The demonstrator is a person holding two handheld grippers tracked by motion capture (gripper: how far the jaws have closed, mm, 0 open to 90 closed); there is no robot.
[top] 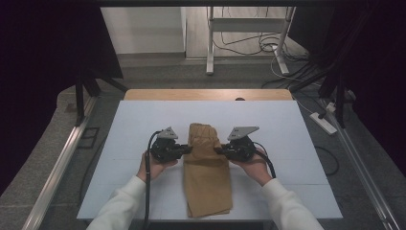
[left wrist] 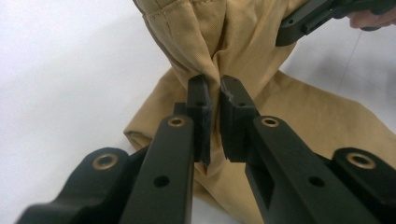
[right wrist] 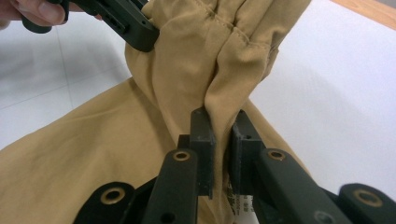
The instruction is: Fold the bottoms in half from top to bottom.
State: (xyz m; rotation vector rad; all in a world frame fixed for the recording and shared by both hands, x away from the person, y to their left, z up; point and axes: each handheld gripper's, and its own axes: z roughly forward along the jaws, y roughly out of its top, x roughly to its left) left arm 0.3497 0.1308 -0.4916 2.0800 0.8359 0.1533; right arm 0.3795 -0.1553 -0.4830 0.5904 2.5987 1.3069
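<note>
A tan cloth garment (top: 207, 177) lies lengthwise on the white table top (top: 287, 129), its far part folded up and lifted between both grippers. My left gripper (top: 186, 150) pinches the garment's left edge; in the left gripper view its jaws are shut on a gathered fold of the tan cloth (left wrist: 243, 42). My right gripper (top: 221, 151) holds the opposite edge, and its jaws close on bunched cloth (right wrist: 233, 56) in the right gripper view. The other gripper (left wrist: 303, 21) (right wrist: 126, 21) bites the same raised fold farther off.
The white top sits on a wooden table edge (top: 206, 94) at the back. Metal rails (top: 57, 167) run along both sides. A frame leg (top: 209, 43), cables and a power strip (top: 324, 122) lie on the floor beyond.
</note>
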